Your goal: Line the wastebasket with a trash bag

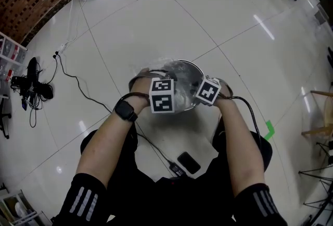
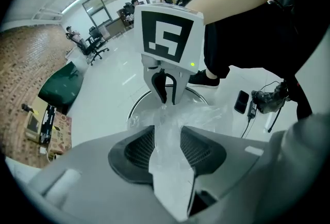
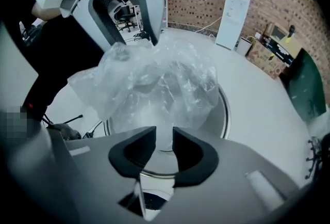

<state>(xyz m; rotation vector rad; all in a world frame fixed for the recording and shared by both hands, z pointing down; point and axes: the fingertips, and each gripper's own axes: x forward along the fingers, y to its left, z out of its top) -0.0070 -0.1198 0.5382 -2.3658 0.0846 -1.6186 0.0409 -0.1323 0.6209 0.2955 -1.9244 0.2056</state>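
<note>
No text, brand or number can be read; only square black-and-white markers are printed on the gripper cubes (image 1: 162, 96).

At the head view's centre, the trash bag (image 1: 174, 71) and marker cubes (image 1: 162, 96) hide most of the wastebasket (image 1: 195, 67); a chair (image 1: 316, 131) is cut off at right.

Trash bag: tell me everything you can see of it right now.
The trash bag is thin, clear, crinkled plastic film, bunched loosely over the mouth of the round shiny wastebasket, whose rim shows partly around it. One strip runs between the parted jaws of the left gripper. Another fold lies between the parted jaws of the right gripper.
</note>
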